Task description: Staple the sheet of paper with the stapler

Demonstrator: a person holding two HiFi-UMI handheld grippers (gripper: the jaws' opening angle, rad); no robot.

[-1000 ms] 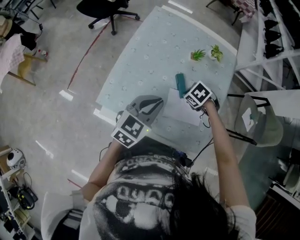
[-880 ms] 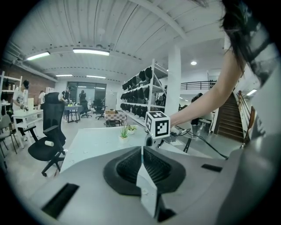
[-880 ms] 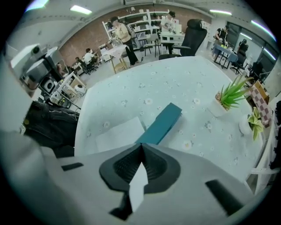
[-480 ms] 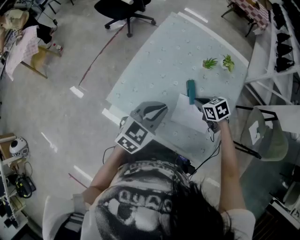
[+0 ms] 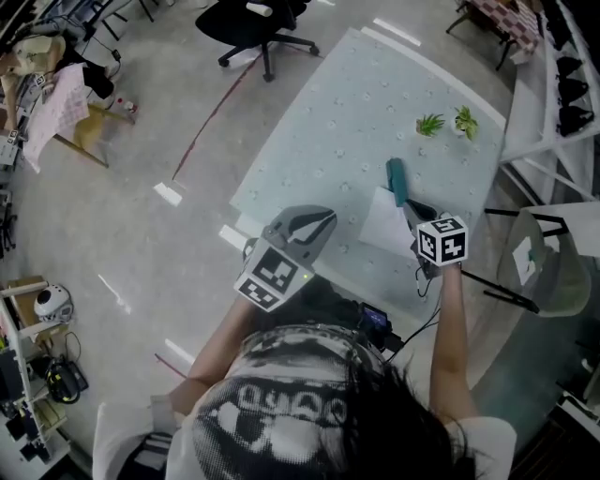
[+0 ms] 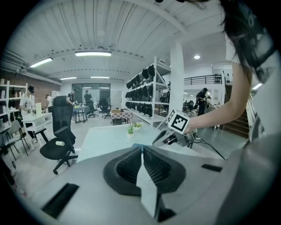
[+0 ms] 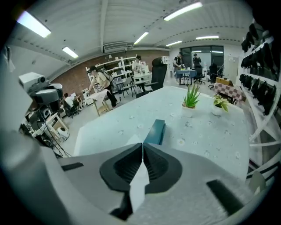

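A teal stapler (image 5: 397, 180) lies on the pale table (image 5: 319, 131), its near end on a white sheet of paper (image 5: 386, 225). My right gripper (image 5: 413, 210) hangs just short of the stapler's near end, over the paper, jaws shut and empty. In the right gripper view the stapler (image 7: 154, 132) lies just beyond the shut right gripper (image 7: 142, 154), with a corner of the paper (image 7: 131, 140) to its left. My left gripper (image 5: 327, 217) hovers at the table's near edge, left of the paper, shut and empty. The left gripper view shows the right gripper (image 6: 158, 141) tilted down.
Two small potted plants (image 5: 430, 123) (image 5: 463, 121) stand at the table's far end. A black office chair (image 5: 258, 19) is on the floor beyond. A white chair (image 5: 544, 272) and white shelving (image 5: 553, 94) flank the table's right side. A cable (image 5: 422, 323) hangs below my right hand.
My right gripper has lifted off the stapler, drawn back toward the near edge and rolled, so its marker cube faces differently. The left gripper has edged forward. Stapler and paper lie as before.
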